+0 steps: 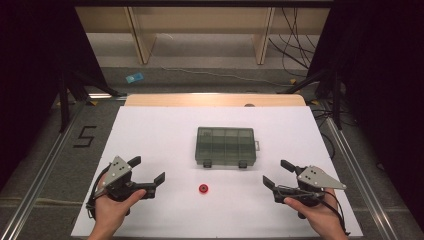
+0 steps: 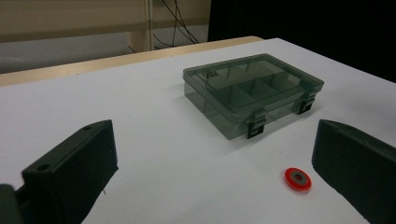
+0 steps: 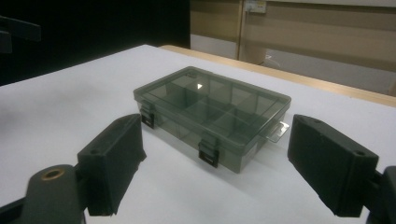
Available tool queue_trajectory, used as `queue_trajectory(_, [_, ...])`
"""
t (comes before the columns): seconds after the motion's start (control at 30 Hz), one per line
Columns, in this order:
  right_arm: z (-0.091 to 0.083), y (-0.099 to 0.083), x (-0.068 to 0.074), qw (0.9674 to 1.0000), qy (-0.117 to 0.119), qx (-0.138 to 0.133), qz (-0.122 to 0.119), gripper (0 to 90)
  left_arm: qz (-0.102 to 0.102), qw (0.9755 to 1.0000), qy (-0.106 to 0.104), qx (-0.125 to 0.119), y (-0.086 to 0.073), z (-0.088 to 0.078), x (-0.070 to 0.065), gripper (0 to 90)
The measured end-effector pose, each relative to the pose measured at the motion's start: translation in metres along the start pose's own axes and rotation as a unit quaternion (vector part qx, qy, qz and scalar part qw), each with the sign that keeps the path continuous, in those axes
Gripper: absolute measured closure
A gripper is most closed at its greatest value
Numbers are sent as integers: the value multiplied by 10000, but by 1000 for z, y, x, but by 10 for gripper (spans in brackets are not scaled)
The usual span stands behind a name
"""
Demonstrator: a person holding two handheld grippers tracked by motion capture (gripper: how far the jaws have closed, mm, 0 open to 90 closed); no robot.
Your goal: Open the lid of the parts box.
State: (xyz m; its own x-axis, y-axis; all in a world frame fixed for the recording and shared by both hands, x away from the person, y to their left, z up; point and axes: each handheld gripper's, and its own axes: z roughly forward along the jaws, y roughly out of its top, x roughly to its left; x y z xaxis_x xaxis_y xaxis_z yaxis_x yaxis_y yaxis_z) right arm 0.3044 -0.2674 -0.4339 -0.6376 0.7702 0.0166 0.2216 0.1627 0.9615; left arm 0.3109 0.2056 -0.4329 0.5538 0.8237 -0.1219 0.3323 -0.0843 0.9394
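Observation:
A smoky-grey clear compartment box lies shut with two latches on the white table cover, at mid-table. A small red ring with a grey centre lies in front of it, nearer the person. My left gripper stands open at the left, pointing towards the ring, with nothing between its fingers. My right gripper is open at the right, aimed at the box, also holding nothing. The left gripper view has the box ahead and the ring close to the right-hand jaw. The right gripper view has the box between its jaws, farther off.
The white cover ends at a wooden table edge at the far side. Metal rails run along both sides. Beyond the table are tripod legs, cables and a small blue object on the floor.

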Motion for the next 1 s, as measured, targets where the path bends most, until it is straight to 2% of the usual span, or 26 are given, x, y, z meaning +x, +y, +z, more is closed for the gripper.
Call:
queue_trajectory(0.03, [-1,0,0,9999,53,61,111,205,-7,10000,0,-18,0,0,0,6])
queue_trajectory(0.07, [-1,0,-1,10000,-28,1,8,206,4,10000,-14,-24,1,1,-1,11])
queue_trajectory(0.2, [-3,0,-5,10000,-27,48,0,212,-2,9999,-12,-125,4,1,-1,30])
queue_trajectory(0.27, [-1,1,-7,10000,-50,-85,14,214,0,9999,-18,-148,4,1,-1,43])
queue_trajectory(0.3, [-3,3,-7,10000,-57,0,-22,219,13,9999,-72,-139,4,2,-2,44])
queue_trajectory(0.33, [-2,4,-7,9999,-108,-63,-36,225,13,9999,-72,-139,4,2,-2,51])
queue_trajectory(0.4, [-2,5,-7,9999,-139,-61,-51,230,-46,10000,-52,-71,5,1,-2,108])
queue_trajectory(0.47, [-2,7,-8,9998,-164,20,-88,257,-93,9999,-115,-11,6,2,-3,219])
queue_trajectory(0.5, [-1,8,-8,9998,-169,-40,-96,281,-82,9999,-101,27,6,3,-4,274])
queue_trajectory(0.53, [-1,9,-8,9998,-162,2,-125,313,-67,9998,-60,152,8,5,-5,314])
queue_trajectory(0.57, [-1,12,-9,9995,-220,155,-174,349,-55,9995,23,312,9,7,-6,346])
queue_trajectory(0.6, [1,12,-10,9996,-210,131,-159,378,-94,9989,96,457,9,10,-7,412])
queue_trajectory(0.63, [1,12,-10,9996,-210,131,-159,378,-94,9989,96,457,9,10,-7,476])
queue_trajectory(0.67, [1,13,-12,9993,-270,208,-152,422,-183,9981,160,565,9,13,-7,476])
queue_trajectory(0.7, [4,14,-14,9981,-385,474,-110,509,-252,9962,220,810,9,20,-8,565])
queue_trajectory(0.8, [11,12,-18,9964,-289,799,-45,655,-110,9929,305,1145,9,31,-10,702])
queue_trajectory(0.83, [13,11,-19,9952,-280,935,-44,700,-127,9923,290,1200,9,35,-11,746])
queue_trajectory(0.87, [13,11,-19,9952,-280,935,-44,700,-127,9923,290,1200,9,35,-11,789])
queue_trajectory(0.9, [19,10,-22,9934,-208,1129,0,784,-50,9906,309,1331,10,42,-11,832])
queue_trajectory(0.93, [22,9,-23,9927,-185,1193,43,819,-47,9901,298,1373,10,46,-11,872])
queue_trajectory(1.0, [27,8,-24,9910,-172,1328,70,873,-17,9889,264,1464,11,53,-12,899])
